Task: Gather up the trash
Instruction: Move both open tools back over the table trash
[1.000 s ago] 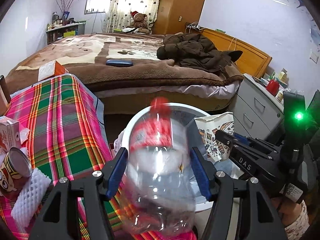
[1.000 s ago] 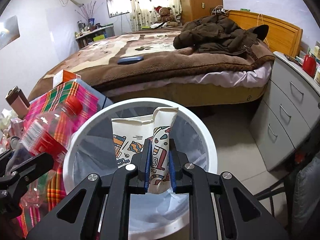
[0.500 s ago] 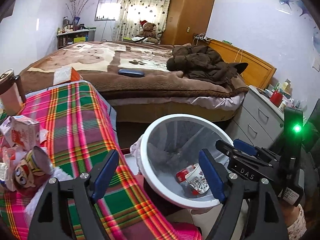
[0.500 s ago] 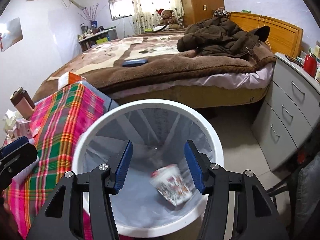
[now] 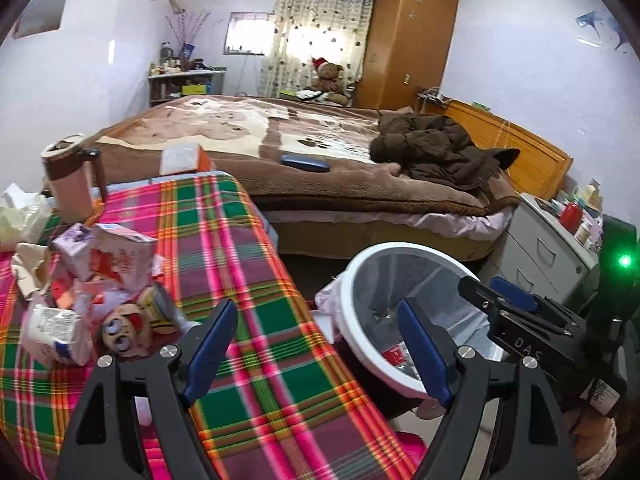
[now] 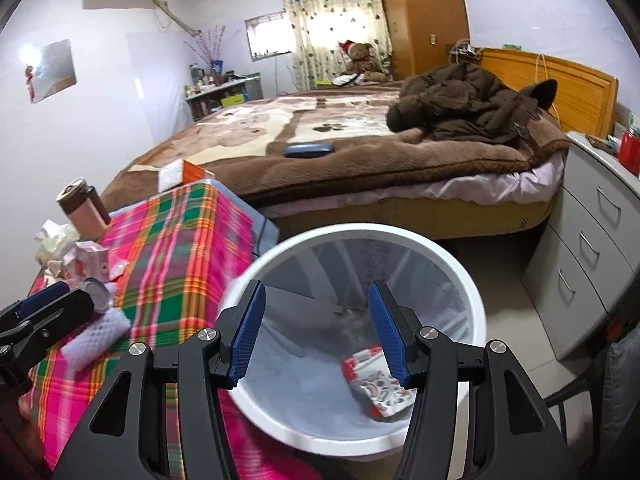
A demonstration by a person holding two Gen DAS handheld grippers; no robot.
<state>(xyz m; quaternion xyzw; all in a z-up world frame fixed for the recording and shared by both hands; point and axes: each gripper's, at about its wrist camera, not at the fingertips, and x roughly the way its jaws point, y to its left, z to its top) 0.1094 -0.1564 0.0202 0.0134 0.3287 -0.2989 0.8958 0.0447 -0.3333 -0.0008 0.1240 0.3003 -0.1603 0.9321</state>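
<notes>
A white round trash bin (image 6: pixel 472 280) stands on the floor beside the plaid-covered table (image 6: pixel 176 232); it also shows in the left wrist view (image 5: pixel 360 276). A printed paper bag (image 6: pixel 380 392) lies at its bottom. My right gripper (image 6: pixel 320 332) is open and empty above the bin. My left gripper (image 5: pixel 316 352) is open and empty over the table's edge beside the bin. A pile of trash sits on the table: crumpled cartons (image 5: pixel 108 256), a cartoon can (image 5: pixel 128 328), a wrapper (image 5: pixel 52 332) and a white foam net (image 6: pixel 98 340).
A pink-brown flask (image 5: pixel 70 184) and crumpled tissue (image 5: pixel 20 216) stand at the table's far left. A bed (image 5: pixel 320 152) with a brown jacket lies behind. Grey drawers (image 6: pixel 592 248) stand right of the bin. An orange tissue box (image 5: pixel 184 158) sits at the table's far end.
Both grippers opened: the left let go of the plastic bottle and the right let go of the paper bag, which fell into the bin. The left gripper has swung left toward the table.
</notes>
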